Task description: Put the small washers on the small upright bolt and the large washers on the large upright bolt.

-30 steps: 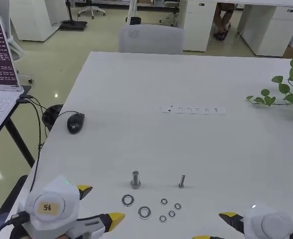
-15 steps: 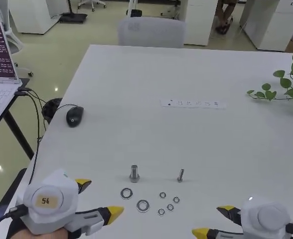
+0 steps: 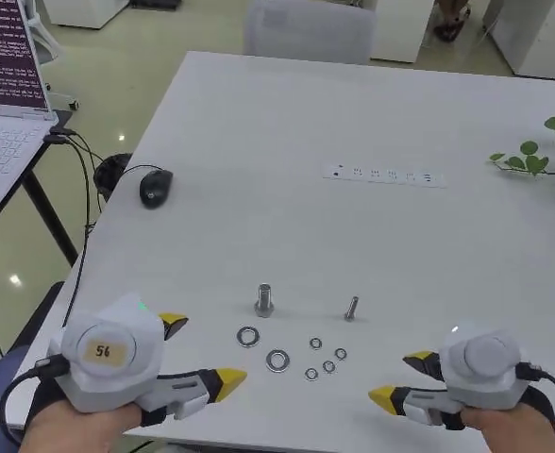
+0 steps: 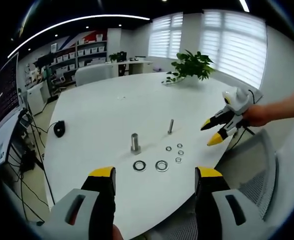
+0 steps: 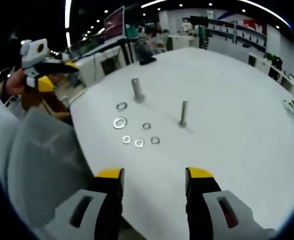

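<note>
1. The left hand-held gripper (image 3: 202, 352) hangs over the near edge of the desk (image 3: 353, 236), held in a hand, with its yellow-tipped jaws wide apart. It sits to the left of the washers and touches none of them.
2. The right hand-held gripper (image 3: 400, 378) is at the near edge too, on the right. Its jaws are also spread, and they point in toward the washers from the side.
3. The large bolt (image 3: 264, 301) stands upright on its head near the front middle of the desk. The small bolt (image 3: 351, 309) stands upright to its right, apart from it. Both shafts are bare.
4. The two large washers (image 3: 248, 336) lie flat just in front of the large bolt, close to each other but not touching.
5. The four small washers (image 3: 315, 343) lie flat in a loose cluster to the right of the large ones, in front of the gap between the two bolts.
6. Farther back, a power strip (image 3: 384, 176) lies flat mid-desk and a black mouse (image 3: 156, 187) sits near the left edge. The leaves of a plant (image 3: 542, 151) reach in from the right.
7. An open laptop (image 3: 8, 104) stands on a separate stand beside the left edge.
</note>
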`<action>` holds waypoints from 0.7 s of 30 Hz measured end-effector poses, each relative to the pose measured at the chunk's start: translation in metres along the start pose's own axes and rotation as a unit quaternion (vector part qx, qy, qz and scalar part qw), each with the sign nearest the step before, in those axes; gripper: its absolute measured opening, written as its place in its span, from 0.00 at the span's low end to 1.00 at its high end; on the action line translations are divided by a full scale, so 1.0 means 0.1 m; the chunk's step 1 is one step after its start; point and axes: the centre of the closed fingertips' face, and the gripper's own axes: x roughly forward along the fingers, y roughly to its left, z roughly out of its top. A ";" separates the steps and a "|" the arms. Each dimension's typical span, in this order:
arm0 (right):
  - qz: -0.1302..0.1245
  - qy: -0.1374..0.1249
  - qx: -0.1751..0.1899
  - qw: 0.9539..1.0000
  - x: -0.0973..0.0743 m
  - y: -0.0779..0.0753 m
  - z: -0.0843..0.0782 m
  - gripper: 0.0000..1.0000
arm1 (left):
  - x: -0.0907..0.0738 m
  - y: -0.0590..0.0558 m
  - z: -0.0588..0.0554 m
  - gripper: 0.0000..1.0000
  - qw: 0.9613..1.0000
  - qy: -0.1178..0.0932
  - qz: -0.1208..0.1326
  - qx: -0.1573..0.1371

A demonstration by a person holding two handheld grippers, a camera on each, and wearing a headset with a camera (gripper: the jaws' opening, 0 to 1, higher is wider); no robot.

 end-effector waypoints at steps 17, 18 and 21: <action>0.048 0.072 -0.135 0.987 0.49 0.01 0.21 0.32 | -0.01 0.02 0.00 0.62 1.000 -0.005 0.012 -0.013; 0.051 0.082 -0.151 0.984 0.52 0.00 0.20 0.31 | -0.01 0.01 0.00 0.62 1.000 -0.004 0.013 -0.013; 0.058 0.092 -0.173 0.979 0.58 0.01 0.18 0.28 | 0.00 0.01 0.00 0.62 1.000 -0.006 0.014 -0.016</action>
